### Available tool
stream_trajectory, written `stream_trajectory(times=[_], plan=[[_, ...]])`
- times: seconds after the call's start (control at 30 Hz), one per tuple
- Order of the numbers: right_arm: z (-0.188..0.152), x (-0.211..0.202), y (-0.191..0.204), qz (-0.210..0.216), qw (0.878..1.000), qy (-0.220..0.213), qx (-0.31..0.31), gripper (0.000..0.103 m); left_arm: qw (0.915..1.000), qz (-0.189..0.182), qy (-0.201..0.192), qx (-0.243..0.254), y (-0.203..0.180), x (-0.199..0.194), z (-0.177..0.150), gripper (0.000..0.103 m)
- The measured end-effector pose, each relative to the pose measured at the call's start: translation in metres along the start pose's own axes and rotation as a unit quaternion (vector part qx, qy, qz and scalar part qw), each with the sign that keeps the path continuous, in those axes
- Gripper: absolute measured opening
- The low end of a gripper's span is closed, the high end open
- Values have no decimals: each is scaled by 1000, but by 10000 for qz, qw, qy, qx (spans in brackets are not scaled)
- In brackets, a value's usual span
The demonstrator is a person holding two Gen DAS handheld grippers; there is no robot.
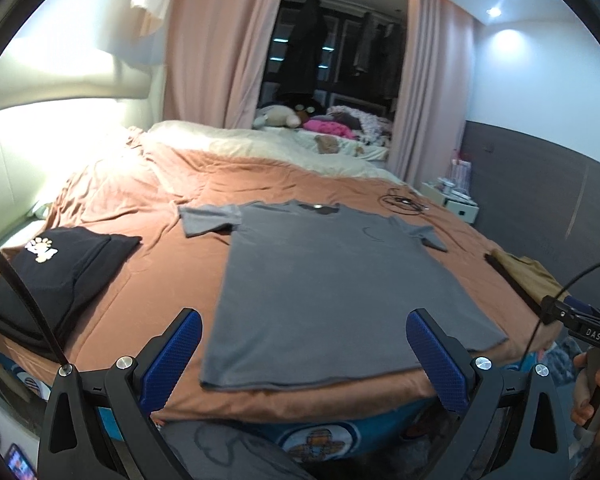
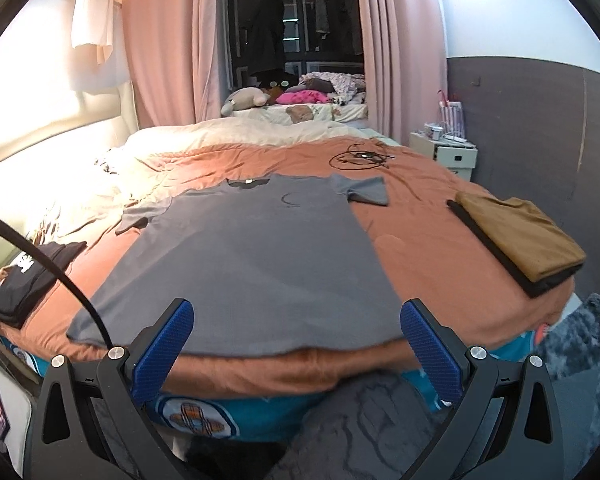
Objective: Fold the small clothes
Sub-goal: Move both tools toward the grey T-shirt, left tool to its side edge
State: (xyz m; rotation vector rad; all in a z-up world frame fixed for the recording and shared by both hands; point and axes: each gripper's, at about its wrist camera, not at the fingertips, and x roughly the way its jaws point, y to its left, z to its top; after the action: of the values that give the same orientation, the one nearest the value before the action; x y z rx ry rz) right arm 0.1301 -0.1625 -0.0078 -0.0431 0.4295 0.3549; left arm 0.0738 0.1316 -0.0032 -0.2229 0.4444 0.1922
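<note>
Grey T-shirt [image 1: 324, 280]: spread flat on bed, hem just ahead of both tools, laid out ready for folding.
L gripper [image 1: 304, 354]: jaws wide, empty.
R gripper [image 2: 296, 344]: same, poised over hem.

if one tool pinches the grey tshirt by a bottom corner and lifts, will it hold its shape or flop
The grey t-shirt would likely flop: it lies thin and flat, following the bedspread. It looks light, so one corner probably lifts easily while the rest drags. Both the left tool and the right tool are open, holding nothing.
</note>
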Motion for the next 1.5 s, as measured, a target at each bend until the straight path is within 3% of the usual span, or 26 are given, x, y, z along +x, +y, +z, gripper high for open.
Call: stream_trajectory(times=[0.43, 0.63, 0.83, 1.03, 1.2, 1.33, 1.5], plan=[[53, 94, 0, 300, 9989, 336, -160, 103, 9976, 405, 485, -295, 46, 89, 34, 97], [77, 130, 12, 390, 9977, 493, -267, 103, 9957, 447, 635, -513, 71, 128, 54, 89], [111, 172, 15, 767, 9953, 580, -124, 103, 9934, 520, 734, -718, 99, 168, 80, 85], [137, 219, 17, 1097, 9915, 701, 8, 90, 9909, 556, 894, -841, 129, 216, 107, 77], [153, 261, 23, 1157, 9904, 761, -24, 88, 9877, 599, 1043, -995, 154, 257, 125, 70], [161, 297, 35, 1292, 9867, 987, -40, 77, 9842, 606, 1203, -1145, 176, 293, 135, 63], [176, 335, 56, 1327, 9840, 1186, -99, 77, 9805, 585, 1321, -1332, 204, 335, 140, 61]])
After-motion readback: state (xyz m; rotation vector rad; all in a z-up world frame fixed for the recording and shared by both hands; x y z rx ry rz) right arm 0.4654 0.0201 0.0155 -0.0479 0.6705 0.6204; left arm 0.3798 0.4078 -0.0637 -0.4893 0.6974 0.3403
